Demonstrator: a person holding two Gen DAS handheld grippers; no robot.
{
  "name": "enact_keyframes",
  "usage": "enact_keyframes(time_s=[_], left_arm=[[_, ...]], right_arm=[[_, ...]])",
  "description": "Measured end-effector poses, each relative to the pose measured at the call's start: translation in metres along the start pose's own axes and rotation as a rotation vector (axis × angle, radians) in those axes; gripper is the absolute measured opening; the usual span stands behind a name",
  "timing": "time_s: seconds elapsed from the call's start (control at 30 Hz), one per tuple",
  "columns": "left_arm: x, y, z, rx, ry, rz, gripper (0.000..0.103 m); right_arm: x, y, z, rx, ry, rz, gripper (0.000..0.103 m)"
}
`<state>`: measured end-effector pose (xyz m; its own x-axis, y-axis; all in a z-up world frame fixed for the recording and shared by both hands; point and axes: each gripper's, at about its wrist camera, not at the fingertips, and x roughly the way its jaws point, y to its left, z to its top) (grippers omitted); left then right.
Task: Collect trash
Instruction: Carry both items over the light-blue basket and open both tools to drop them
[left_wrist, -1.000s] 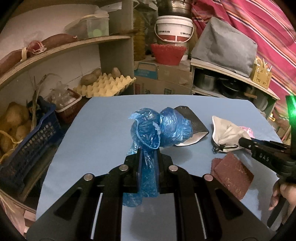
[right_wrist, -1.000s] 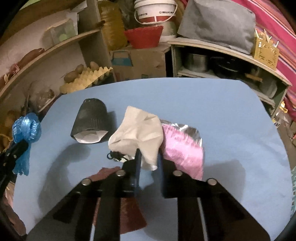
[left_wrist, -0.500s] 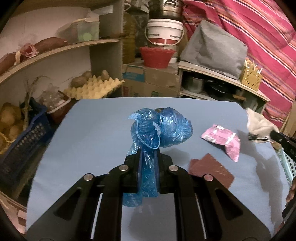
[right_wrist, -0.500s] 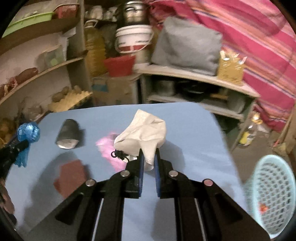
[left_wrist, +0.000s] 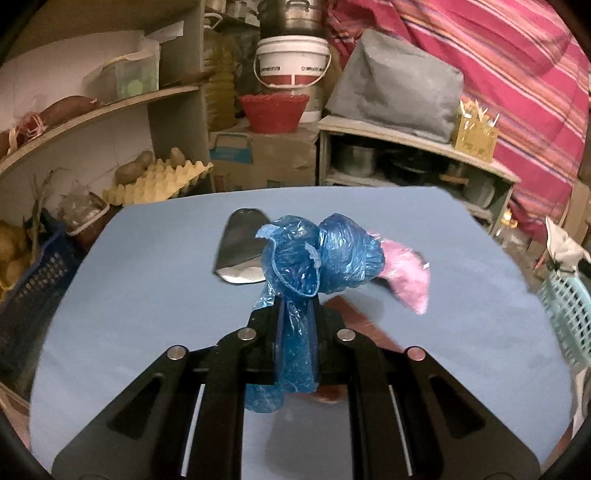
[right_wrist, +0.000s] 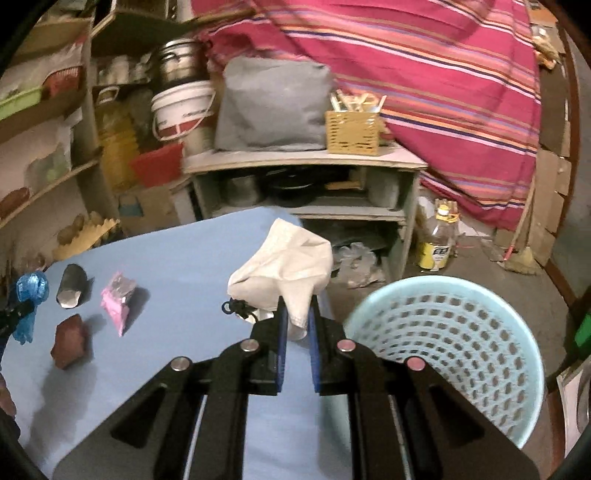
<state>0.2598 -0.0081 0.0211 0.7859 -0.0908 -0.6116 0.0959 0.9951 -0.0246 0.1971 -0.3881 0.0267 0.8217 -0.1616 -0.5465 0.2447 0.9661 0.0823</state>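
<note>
Two grippers, each with its jaws clenched on one piece of trash.
Left gripper (left_wrist: 295, 314) grasps one blue plastic bag (left_wrist: 314, 254), right gripper (right_wrist: 295, 325) one white cloth pouch (right_wrist: 284, 269); three pieces lie on the table (right_wrist: 184, 258), one basket (right_wrist: 454, 332) partly cut off.

The right gripper (right_wrist: 295, 325) is clamped on a white cloth pouch (right_wrist: 286, 273), held above the edge of the blue table (right_wrist: 177, 258). A pale blue mesh basket (right_wrist: 454, 354) stands on the floor just right of the table. A pink packet (right_wrist: 117, 301), a dark cup (right_wrist: 72, 286) and a brown scrap (right_wrist: 69, 341) lie on the table. At far left, the left gripper (right_wrist: 14, 314) holds a blue plastic bag (right_wrist: 29, 295).
</note>
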Motion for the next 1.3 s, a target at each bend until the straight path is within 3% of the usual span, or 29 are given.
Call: enact_keyframes(time_s=[0.13, 0.6, 0.93, 1.1, 1.3], left_arm=[[-0.014, -0.033, 0.004, 0.028, -0.035, 0.0, 0.01], [-0.039, -0.198, 0.016, 0.162, -0.1, -0.193, 0.01], [-0.026, -0.315, -0.007, 0.257, -0.04, -0.325, 0.01], [-0.022, -0.357, -0.022, 0.309, -0.014, -0.371, 0.01], [-0.003, -0.39, -0.031, 0.311, 0.069, -0.436, 0.012]], right_arm=[[-0.006, -0.025, -0.003, 0.009, -0.005, -0.023, 0.011], [-0.026, -0.109, -0.018, 0.069, -0.013, -0.098, 0.011], [-0.034, -0.157, -0.025, 0.144, -0.003, -0.106, 0.011], [-0.032, -0.168, -0.028, 0.134, 0.012, -0.136, 0.011], [-0.032, -0.184, -0.03, 0.168, 0.021, -0.139, 0.011]])
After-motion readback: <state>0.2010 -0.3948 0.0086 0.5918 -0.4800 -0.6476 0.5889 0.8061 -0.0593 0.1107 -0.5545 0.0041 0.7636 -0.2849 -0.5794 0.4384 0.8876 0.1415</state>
